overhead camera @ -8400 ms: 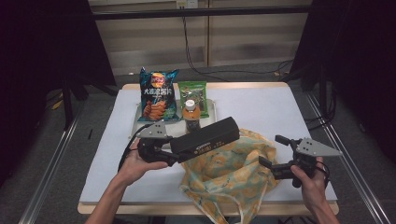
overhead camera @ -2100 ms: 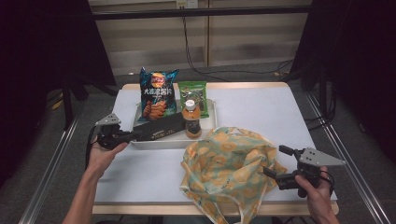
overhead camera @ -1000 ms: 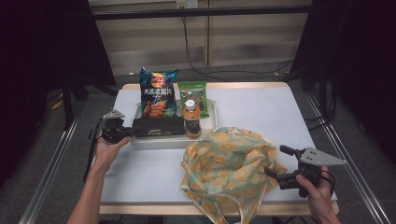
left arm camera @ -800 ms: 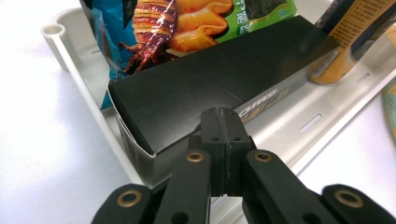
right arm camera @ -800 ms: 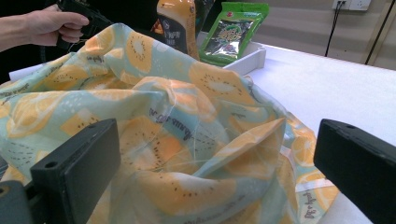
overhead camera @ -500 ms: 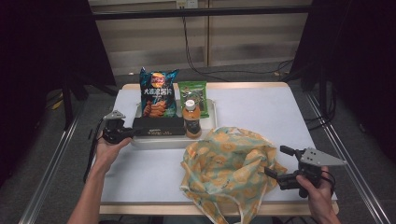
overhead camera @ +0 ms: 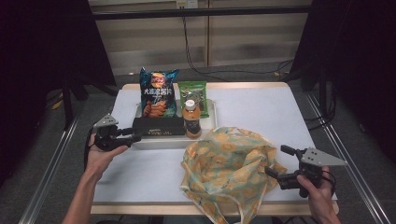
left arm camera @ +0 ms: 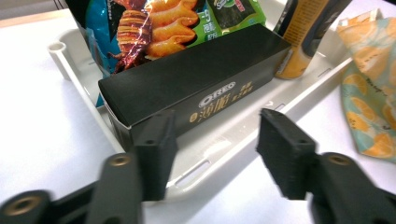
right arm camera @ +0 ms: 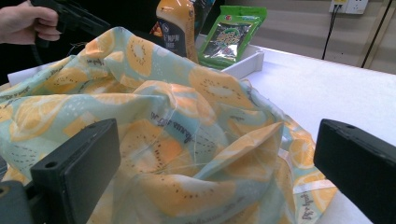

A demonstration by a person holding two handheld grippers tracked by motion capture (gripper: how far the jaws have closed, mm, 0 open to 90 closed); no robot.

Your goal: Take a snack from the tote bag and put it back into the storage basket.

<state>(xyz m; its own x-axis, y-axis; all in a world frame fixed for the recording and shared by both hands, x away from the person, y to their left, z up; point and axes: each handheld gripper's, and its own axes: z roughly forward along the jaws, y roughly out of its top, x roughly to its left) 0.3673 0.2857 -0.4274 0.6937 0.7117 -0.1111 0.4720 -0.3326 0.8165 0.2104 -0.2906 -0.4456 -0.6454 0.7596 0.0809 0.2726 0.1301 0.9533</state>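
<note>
At the tray's [overhead camera: 140, 143] left end we are opening our left gripper [left arm camera: 212, 149], jaws just off the black box [left arm camera: 196, 81] lying inside; our right gripper [right arm camera: 215, 172] is gaping beside the bag [overhead camera: 229, 163].

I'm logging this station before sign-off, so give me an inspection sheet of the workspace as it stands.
Surface: white table top, wooden edge.
Job's things: black Oreo box lies in the white tray; fruit-print cloth bag slumped on the table beside it.
Clutter: chips bag, green snack packet and orange drink bottle stand in the tray.
Grippers: left gripper open, its jaws having just opened off the box's end; right gripper open, at the bag's edge.
Cables: cords trail down the back wall.
Surroundings: dark curtains, metal rails.
</note>
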